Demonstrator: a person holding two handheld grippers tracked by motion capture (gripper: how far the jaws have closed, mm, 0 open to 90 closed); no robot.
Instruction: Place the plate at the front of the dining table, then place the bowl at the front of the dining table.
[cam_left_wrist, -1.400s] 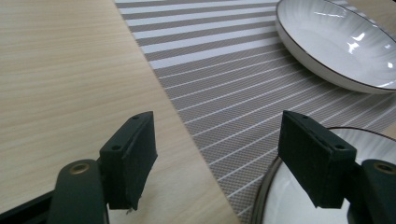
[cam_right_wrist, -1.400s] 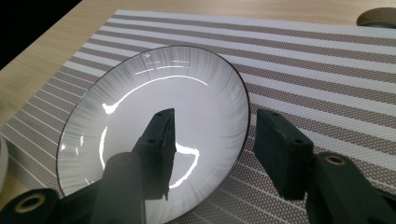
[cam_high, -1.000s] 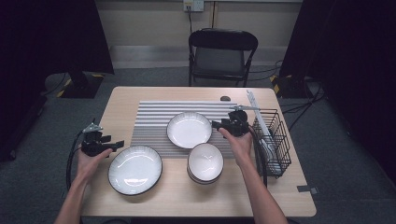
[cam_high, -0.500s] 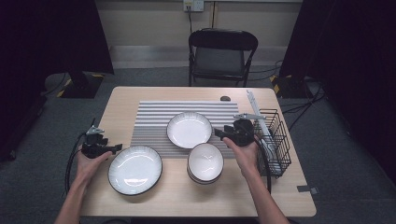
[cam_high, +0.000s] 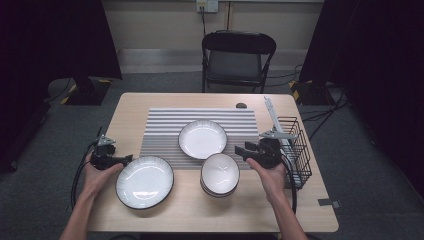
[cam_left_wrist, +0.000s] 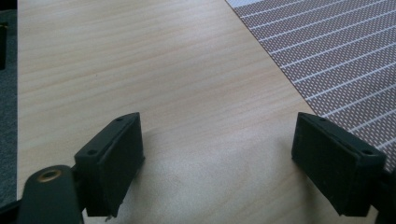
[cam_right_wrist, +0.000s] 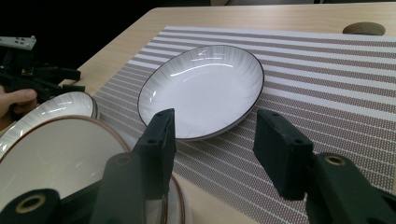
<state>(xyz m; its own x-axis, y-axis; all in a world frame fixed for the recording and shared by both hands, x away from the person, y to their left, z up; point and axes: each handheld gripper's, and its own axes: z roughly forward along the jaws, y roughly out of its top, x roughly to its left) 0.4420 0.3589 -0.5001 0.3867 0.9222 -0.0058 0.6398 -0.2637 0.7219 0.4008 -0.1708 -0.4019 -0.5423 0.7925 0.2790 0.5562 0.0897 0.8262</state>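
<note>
A white plate (cam_high: 202, 138) (cam_right_wrist: 205, 88) with a dark rim lies on the striped mat (cam_high: 165, 127) (cam_right_wrist: 327, 93). In front of it stands a stack of white bowls (cam_high: 220, 172) (cam_right_wrist: 51, 163). A larger plate (cam_high: 145, 181) (cam_right_wrist: 56, 106) rests on bare wood at the front left. My right gripper (cam_high: 241, 149) (cam_right_wrist: 212, 135) hovers open just right of the bowls and points at the plate on the mat, with nothing between its jaws. My left gripper (cam_high: 127, 159) (cam_left_wrist: 215, 140) is low over bare wood beside the larger plate's left rim. Its jaws have just been opening and are empty.
A black wire rack (cam_high: 296, 145) stands at the table's right edge, close behind my right hand. A small dark knob (cam_high: 241, 105) (cam_right_wrist: 364, 29) sits at the mat's far edge. A folding chair (cam_high: 237, 55) stands beyond the table.
My right gripper has drawn back from the right rim of the plate on the mat toward the near edge, ending beside the bowl stack. The left hand has stayed in place.
</note>
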